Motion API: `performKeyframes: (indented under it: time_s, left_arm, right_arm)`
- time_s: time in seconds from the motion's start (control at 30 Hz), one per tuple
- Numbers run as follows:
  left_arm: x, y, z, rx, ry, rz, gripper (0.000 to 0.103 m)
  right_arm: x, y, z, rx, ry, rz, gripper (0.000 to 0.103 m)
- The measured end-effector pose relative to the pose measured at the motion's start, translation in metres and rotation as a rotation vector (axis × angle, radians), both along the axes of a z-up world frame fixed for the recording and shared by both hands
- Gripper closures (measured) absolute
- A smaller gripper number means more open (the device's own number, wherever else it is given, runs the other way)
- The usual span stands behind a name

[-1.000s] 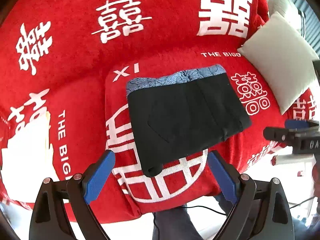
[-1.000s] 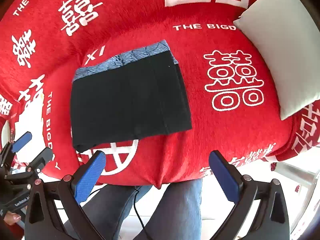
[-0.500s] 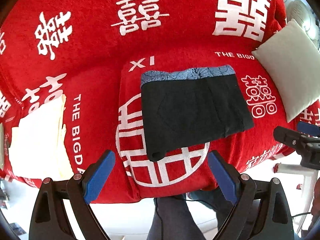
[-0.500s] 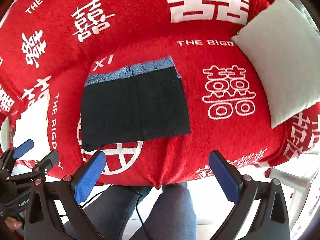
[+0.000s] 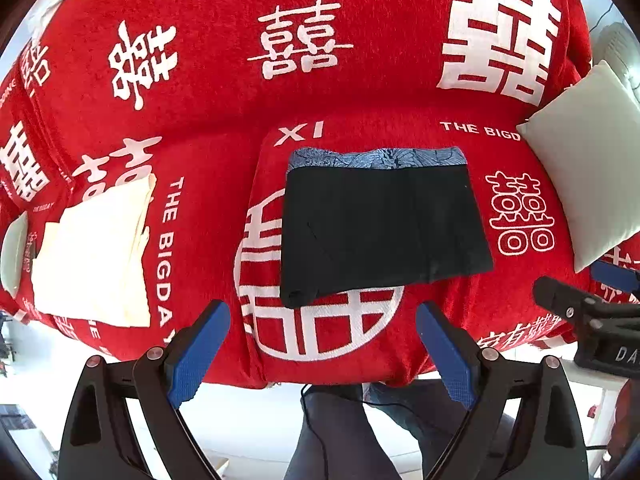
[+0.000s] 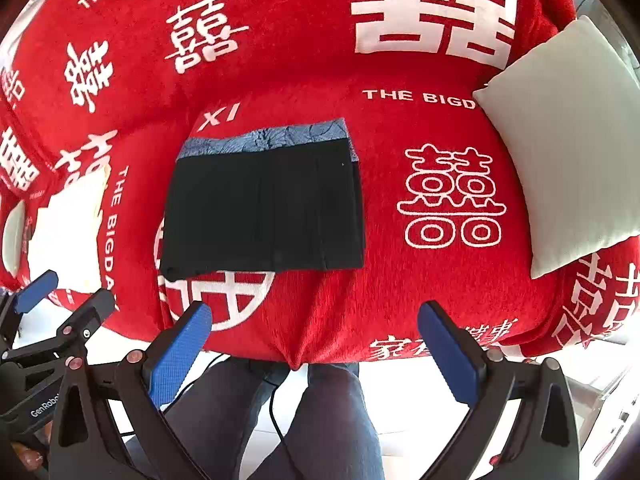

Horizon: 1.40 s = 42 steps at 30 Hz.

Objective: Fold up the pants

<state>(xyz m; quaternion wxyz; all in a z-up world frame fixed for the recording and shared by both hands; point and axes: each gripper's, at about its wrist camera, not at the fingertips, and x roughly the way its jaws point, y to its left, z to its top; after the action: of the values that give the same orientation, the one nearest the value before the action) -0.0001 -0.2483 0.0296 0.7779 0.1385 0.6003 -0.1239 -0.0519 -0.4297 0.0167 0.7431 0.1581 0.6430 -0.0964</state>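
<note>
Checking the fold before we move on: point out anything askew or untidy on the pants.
The folded black pants lie flat on the red blanket, with one flaw: the near-left corner bulges in a small roll. A strip of blue patterned fabric shows along the far edge. Both grippers are open, clear of them.

A red blanket (image 5: 360, 92) printed with white characters covers the sofa. A pale cushion (image 5: 588, 160) rests at its right end, and a folded cream cloth (image 5: 96, 256) lies at the left.
</note>
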Motion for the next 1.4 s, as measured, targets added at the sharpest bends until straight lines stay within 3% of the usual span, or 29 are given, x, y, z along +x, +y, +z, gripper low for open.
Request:
performKeyframes:
  time_s: [1.4]
  left_arm:
    - [-0.027, -0.02, 0.012, 0.027, -0.013, -0.011, 0.008]
  right_arm:
    - [-0.022, -0.009, 0.012, -0.003, -0.037, 0.037, 0.0]
